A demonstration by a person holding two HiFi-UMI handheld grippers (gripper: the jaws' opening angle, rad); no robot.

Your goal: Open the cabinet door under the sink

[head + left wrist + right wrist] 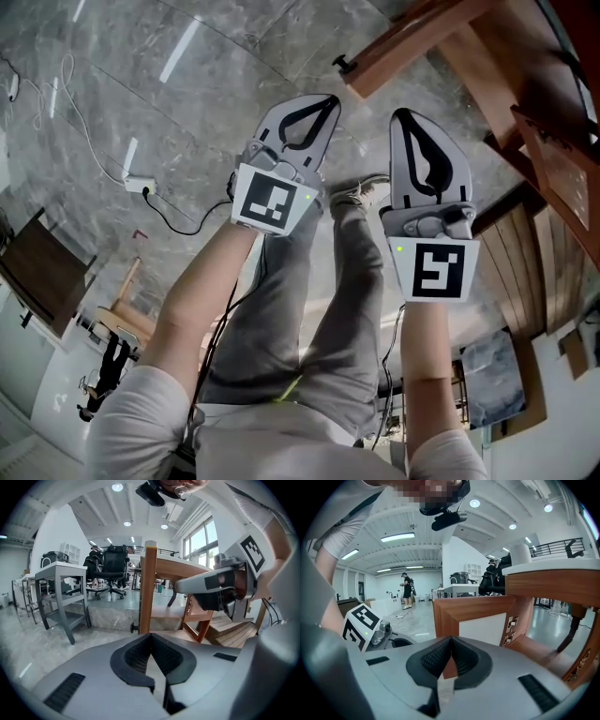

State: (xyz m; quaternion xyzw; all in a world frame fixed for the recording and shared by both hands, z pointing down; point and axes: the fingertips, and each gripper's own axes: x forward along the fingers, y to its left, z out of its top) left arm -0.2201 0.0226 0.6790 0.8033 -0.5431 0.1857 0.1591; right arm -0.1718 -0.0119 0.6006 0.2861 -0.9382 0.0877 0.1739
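Note:
The wooden cabinet door (412, 42) stands swung open over the marble floor, its black knob (340, 63) at the free edge. In the left gripper view the cabinet door (149, 588) shows edge-on with the knob (134, 628) low on it, straight beyond my left gripper (151, 635). That left gripper (319, 100) is shut and empty, a short way below the knob in the head view. My right gripper (401, 113) is shut and empty too, beside the left one. The right gripper (451, 640) faces the door's inner side (480, 620) with its white panel.
The open cabinet (548, 253) with wooden shelves lies at the right. A white power strip (141, 183) and its cable lie on the floor at the left. The person's legs (309, 309) are below the grippers. A grey table (61, 588) and an office chair (112, 569) stand further off.

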